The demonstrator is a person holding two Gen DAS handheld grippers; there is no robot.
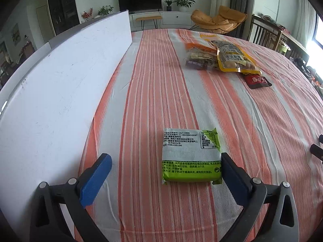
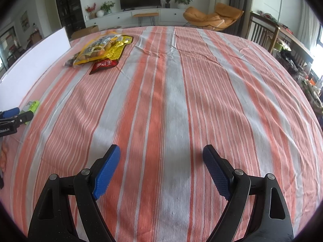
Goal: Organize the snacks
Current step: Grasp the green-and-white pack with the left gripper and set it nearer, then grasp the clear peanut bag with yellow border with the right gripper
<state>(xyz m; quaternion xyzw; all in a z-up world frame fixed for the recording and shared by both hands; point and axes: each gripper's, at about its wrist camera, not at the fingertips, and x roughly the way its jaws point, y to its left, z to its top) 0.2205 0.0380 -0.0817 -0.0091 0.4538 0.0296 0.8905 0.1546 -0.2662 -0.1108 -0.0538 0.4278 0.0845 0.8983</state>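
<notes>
A green and white snack packet lies flat on the striped tablecloth. It sits between the wide-apart fingers of my left gripper, close against the right finger and far from the left one. In the right wrist view the same packet and left gripper show at the left edge. A pile of snacks lies farther back: a yellow bag, a clear pack with an orange top and a dark red packet. My right gripper stands open over bare cloth with nothing between its fingers.
A tall white board stands along the table's left side, close to my left gripper. Wooden chairs stand past the far right edge of the table. Beyond the table are an orange lounge chair and a TV cabinet.
</notes>
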